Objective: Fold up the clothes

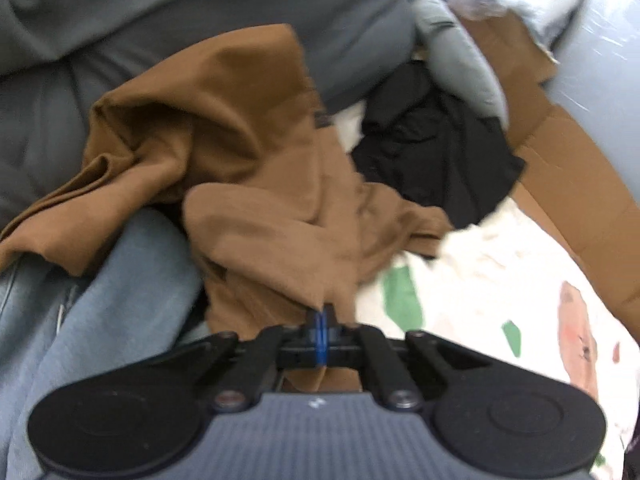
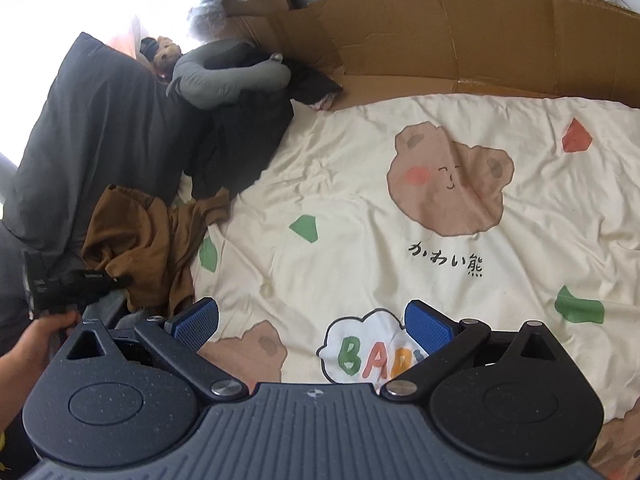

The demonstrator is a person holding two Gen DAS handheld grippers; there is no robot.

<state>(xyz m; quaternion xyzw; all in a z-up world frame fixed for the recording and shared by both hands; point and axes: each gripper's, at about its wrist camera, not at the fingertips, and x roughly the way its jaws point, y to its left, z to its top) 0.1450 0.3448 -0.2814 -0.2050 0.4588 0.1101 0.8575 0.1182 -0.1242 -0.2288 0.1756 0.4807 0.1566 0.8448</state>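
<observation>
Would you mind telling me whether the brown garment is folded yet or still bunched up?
Still bunched up. The brown garment lies crumpled in loose creases at the blanket's edge, with the left gripper pinched shut on a bit of it.

Your two grippers share one build: ribbed grey body, black round-ended linkage arms, silver screws, blue textured pads (image 2: 428, 326). Your leg (image 1: 100, 320) wears light blue denim.

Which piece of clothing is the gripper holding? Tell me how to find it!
Start at the big cream blanket with the cartoon bears. At its left edge, next to the dark grey pillow, lies a crumpled brown garment; the left hand-held gripper is shut on it. It is the only brown cloth there: the heap beside it is black.
</observation>
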